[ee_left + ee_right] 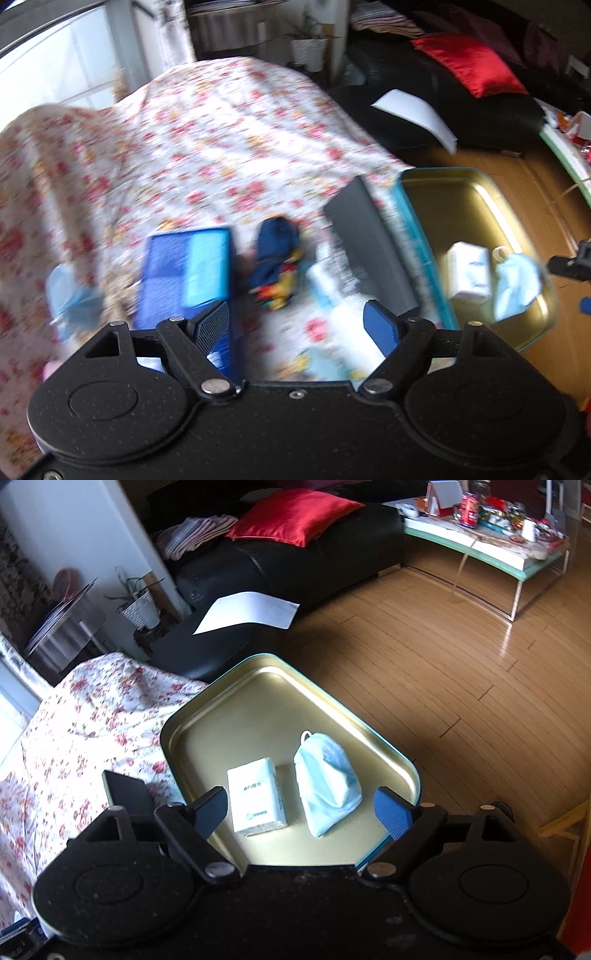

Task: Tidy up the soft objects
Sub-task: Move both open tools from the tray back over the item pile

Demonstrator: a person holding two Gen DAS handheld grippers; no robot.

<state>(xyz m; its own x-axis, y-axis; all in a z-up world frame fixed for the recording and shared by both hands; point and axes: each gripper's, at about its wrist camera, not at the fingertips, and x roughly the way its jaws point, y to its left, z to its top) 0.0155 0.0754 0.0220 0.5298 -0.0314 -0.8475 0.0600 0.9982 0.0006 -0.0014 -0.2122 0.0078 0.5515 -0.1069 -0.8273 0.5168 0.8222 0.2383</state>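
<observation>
Your right gripper (301,812) hangs over the tin (258,686) with its jaws spread and nothing between the pads; the tissue pack (256,797) and the mask (327,771) lie side by side on the tin's floor below it, neither pinched. So two soft things look stowed, and your right hand has nothing in it. Your left gripper (299,325) is over the floral cloth (221,129), jaws likewise spread and empty, and its view is smeared, so go by rough shapes only. Below it on the cloth you have a dark blue bundle with bright colours (277,258), possibly socks or a small toy, a blue box (188,269) to its left, a second mask (74,295) further left near the picture's edge, and something pale just beside the tin's near wall that you cannot make out. A dark flat slab (369,240) lies on the cloth against the tin's teal rim. By the look of it, you are between placements and choosing the next piece. The bundle sits nearest your left jaws, so it is the likely pick: steady the hand, centre the jaws over it, close on the cloth of the bundle only and not the sheet under it, then carry it over the teal rim to the bare part of the tin.
</observation>
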